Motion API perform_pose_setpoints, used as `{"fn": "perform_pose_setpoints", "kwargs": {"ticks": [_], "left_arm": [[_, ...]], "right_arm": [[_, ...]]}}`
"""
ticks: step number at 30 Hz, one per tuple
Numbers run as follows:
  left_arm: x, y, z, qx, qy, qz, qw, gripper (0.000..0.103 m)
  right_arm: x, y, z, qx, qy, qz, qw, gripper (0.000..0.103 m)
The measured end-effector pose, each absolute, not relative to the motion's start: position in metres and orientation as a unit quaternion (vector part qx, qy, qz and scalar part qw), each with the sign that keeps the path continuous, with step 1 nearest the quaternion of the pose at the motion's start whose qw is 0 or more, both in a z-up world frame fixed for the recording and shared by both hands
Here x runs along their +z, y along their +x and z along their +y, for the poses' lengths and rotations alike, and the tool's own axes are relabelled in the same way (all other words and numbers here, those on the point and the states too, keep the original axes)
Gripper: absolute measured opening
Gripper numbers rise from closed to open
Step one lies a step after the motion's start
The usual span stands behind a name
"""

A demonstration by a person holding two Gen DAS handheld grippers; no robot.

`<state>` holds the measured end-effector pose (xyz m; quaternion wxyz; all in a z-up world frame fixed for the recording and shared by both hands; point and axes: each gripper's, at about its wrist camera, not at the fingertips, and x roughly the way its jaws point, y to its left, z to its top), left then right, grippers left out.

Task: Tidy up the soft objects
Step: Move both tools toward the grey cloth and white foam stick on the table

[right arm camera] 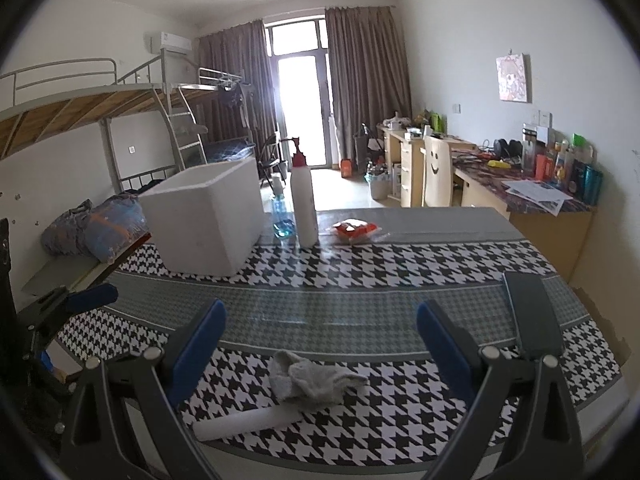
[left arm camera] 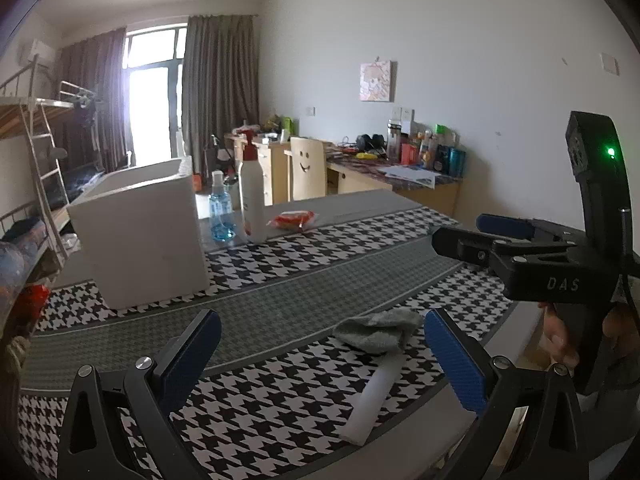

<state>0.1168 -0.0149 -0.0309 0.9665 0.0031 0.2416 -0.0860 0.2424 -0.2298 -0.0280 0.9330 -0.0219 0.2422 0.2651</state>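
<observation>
We hold the left hand-held gripper point(left arm camera: 322, 356) and the right hand-held gripper point(right arm camera: 320, 344) wide open and empty above the surface point(right arm camera: 400, 264). One crumpled grey cloth point(right arm camera: 308, 380) lies near the front edge, touching one white foam strip point(right arm camera: 244, 420). We judge that a pinch could snag the patterned covering or drag the strip along, since the two overlap. Reaching for the one white box point(right arm camera: 208, 220) risks toppling the tall white bottle point(right arm camera: 304, 204) or the blue spray bottle point(right arm camera: 282, 216) beside it. One red packet point(right arm camera: 354, 230) and one dark phone point(right arm camera: 532, 312) also sit there.
</observation>
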Motion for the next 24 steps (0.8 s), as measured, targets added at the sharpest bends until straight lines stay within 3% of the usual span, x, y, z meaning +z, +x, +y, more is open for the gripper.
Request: {"fn": "perform_pose_setpoints", "kwargs": {"ticks": [24], "left_arm": [[-0.065, 0.132, -0.035, -0.133, 0.019, 0.300, 0.944, 0.102]], "right_arm": [[-0.050, 0.254, -0.242, 0.248, -0.017, 0.278, 0.928, 0.098]]}}
